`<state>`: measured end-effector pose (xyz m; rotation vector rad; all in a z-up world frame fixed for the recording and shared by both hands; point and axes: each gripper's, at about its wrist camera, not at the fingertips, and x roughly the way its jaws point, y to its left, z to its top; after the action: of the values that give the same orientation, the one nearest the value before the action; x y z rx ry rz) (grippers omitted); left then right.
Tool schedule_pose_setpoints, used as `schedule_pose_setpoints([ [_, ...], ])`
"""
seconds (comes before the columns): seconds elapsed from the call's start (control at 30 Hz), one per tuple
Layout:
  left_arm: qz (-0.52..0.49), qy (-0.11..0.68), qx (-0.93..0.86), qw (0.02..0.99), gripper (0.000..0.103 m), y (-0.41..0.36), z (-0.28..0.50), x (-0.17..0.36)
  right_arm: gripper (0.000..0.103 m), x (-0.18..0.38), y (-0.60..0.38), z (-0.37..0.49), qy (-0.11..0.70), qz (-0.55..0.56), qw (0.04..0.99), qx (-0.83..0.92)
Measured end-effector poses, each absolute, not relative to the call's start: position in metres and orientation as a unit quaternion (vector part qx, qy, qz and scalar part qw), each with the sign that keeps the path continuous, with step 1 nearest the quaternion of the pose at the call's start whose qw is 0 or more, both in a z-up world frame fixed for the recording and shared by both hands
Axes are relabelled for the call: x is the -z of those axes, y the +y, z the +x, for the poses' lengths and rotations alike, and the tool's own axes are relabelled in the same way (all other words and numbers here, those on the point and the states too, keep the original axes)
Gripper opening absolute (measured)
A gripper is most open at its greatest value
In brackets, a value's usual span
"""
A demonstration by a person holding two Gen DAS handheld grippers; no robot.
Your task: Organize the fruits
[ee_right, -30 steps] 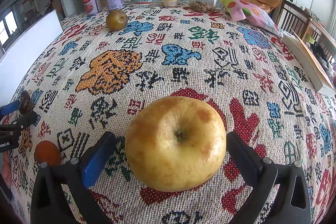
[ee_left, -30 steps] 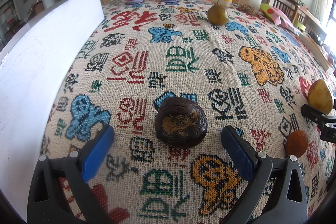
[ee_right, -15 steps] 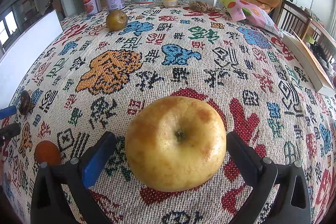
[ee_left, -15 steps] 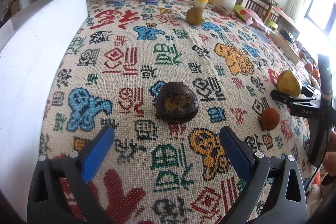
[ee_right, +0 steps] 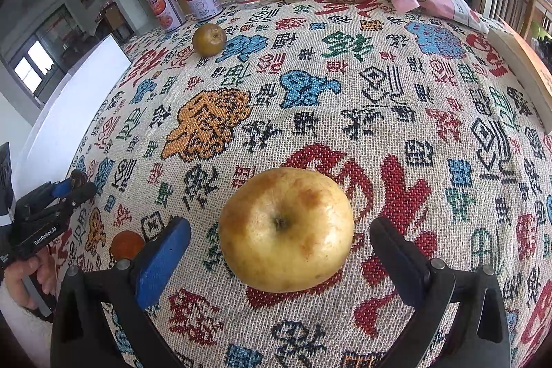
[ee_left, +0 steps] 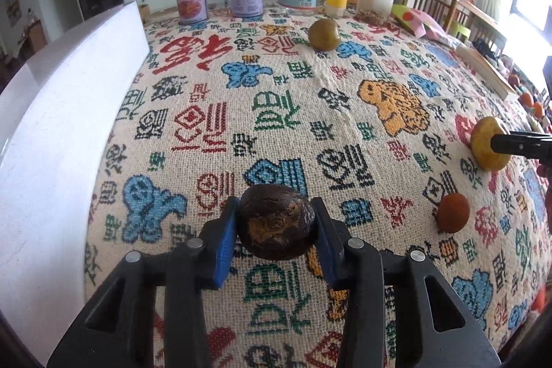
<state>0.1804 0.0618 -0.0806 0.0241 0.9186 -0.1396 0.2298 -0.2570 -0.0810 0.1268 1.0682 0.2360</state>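
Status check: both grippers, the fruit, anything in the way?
Left gripper closing, pads against the dark fruit. Right gripper open around the yellow apple, not touching. Small orange fruit lies apart between them; nothing blocking.

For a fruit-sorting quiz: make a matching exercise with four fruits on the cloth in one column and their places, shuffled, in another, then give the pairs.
Things:
1. dark wrinkled fruit
2. yellow apple
3. small orange fruit
4. brownish-green fruit

Places:
A. far end, near the two cans
B. between the blue fingers of the left gripper, which are closing on it
C. between the wide-open fingers of the right gripper, untouched
D. alone on the cloth, between the two grippers

Pairs: 1-B, 2-C, 3-D, 4-A
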Motion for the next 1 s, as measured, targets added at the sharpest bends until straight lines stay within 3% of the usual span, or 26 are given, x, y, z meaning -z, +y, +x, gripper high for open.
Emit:
schedule_pose_setpoints([
  [0.13, -0.047, 0.454, 0.066, 0.887, 0.042, 0.074, 0.174, 0.075, 0.101, 0.075, -0.252, 0.239, 0.53, 0.039, 0.839, -0.116],
  [0.17, -0.057, 0.455, 0.065, 0.886, 0.042, 0.076, 0.171, 0.072, 0.096, 0.077, -0.246, 0.241, 0.539, 0.025, 0.834, -0.116],
  [0.2, -0.065, 0.455, 0.065, 0.886, 0.042, 0.079, 0.168, 0.068, 0.08, 0.08, -0.24, 0.243, 0.546, 0.008, 0.83, -0.113],
  [0.23, -0.074, 0.453, 0.065, 0.886, 0.042, 0.082, 0.163, 0.063, 0.07, 0.083, -0.233, 0.244, 0.556, -0.017, 0.826, -0.097],
  [0.47, -0.18, 0.361, 0.066, 0.913, 0.042, 0.148, 0.092, -0.033, 0.069, 0.039, -0.205, 0.227, 0.518, 0.012, 0.847, -0.123],
  [0.63, -0.226, 0.313, -0.007, 0.922, 0.042, 0.239, 0.074, -0.087, 0.069, -0.032, -0.098, 0.216, 0.461, 0.01, 0.849, -0.258],
  [0.83, -0.28, 0.389, -0.107, 0.871, 0.042, 0.332, 0.1, -0.038, 0.069, -0.064, 0.076, 0.196, 0.435, -0.024, 0.799, -0.414],
  [1.0, -0.319, 0.443, -0.15, 0.824, 0.042, 0.371, 0.109, 0.014, 0.069, -0.04, 0.188, 0.175, 0.435, -0.128, 0.76, -0.466],
])
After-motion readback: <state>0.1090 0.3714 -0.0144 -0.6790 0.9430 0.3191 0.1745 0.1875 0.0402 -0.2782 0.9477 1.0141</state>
